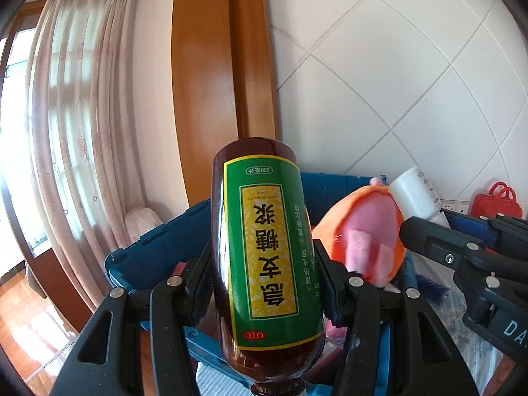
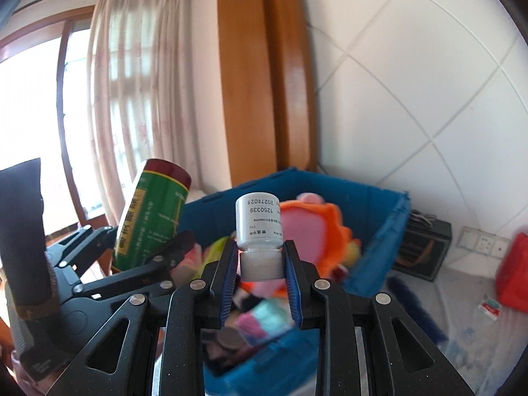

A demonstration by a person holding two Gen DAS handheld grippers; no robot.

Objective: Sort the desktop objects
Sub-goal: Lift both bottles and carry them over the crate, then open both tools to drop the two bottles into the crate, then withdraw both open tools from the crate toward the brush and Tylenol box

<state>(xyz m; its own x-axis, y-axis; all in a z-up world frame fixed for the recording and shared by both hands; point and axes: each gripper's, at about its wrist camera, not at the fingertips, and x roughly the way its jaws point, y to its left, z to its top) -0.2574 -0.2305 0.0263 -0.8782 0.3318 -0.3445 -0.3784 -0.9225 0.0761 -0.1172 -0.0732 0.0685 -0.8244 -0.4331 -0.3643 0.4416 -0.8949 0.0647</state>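
Left gripper [image 1: 264, 283]: its black jaws are closed on the brown syrup bottle with the green and yellow label [image 1: 264, 247]; they hold the body from both sides, with the neck toward the camera and the base pointing away.
Right gripper [image 2: 260, 275]: narrow, its blue pads clamp the ribbed cap of the small white plastic pill bottle [image 2: 259, 221], which is upside down with its base on top.
Place of the things: both bottles are in the air before the blue plastic crate [image 2: 389, 217]; in the right wrist view the syrup bottle is at 9 o'clock from the pill bottle.
Crate content: an orange and pink plush toy [image 2: 316, 227] and other soft coloured things, blurred.
Handling, syrup bottle: I judge it heavy and smooth, maybe fragile; a grip at the middle of the body is good.
Handling, pill bottle: light and stiff; the ribbed cap gives a secure hold.
Next step: probably to lower both into the crate, on the soft things.
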